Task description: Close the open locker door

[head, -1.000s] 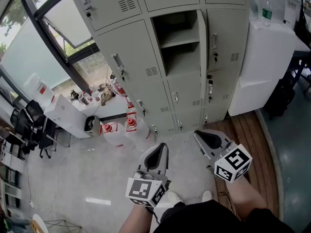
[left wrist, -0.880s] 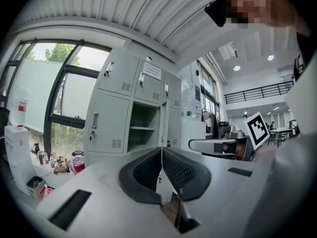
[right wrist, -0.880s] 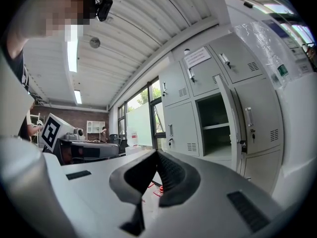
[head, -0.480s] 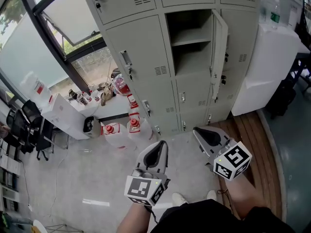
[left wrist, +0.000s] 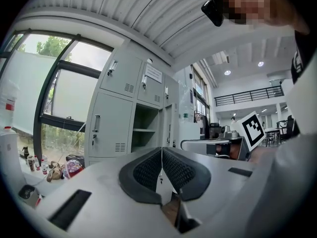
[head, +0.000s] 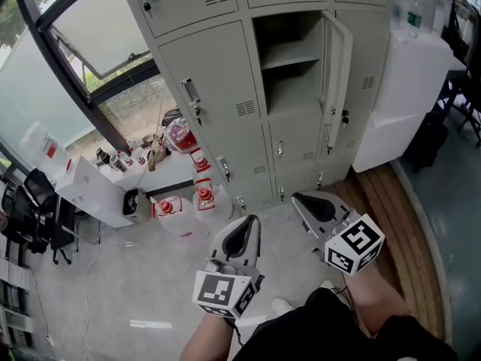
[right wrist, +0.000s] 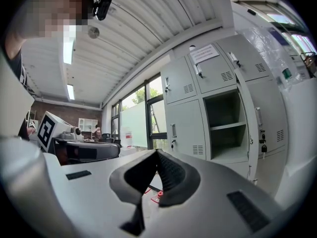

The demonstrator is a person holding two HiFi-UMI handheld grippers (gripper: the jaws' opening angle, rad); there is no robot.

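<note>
The grey locker bank fills the top of the head view. One middle compartment (head: 289, 59) stands open, showing a shelf, and its door (head: 336, 66) swings out on the right side. Both grippers hang low over the floor, well short of the lockers. My left gripper (head: 250, 222) is shut with nothing in it, its pads meeting in the left gripper view (left wrist: 162, 150). My right gripper (head: 298, 198) is also shut and empty (right wrist: 157, 153). In the right gripper view the open compartment (right wrist: 225, 128) and the door (right wrist: 246, 133), seen edge-on, lie ahead to the right.
Water jugs with red caps (head: 201, 194) stand on the floor at the foot of the lockers, left of the open one. A white cabinet (head: 398, 89) stands to the right of the lockers. A white box (head: 90, 190) and office chairs (head: 30, 216) are at the left by the window.
The head view has shifted and the lockers sit a little nearer, with the open door showing more side-on. Both grippers stay shut and low; the right one has drifted slightly left.
</note>
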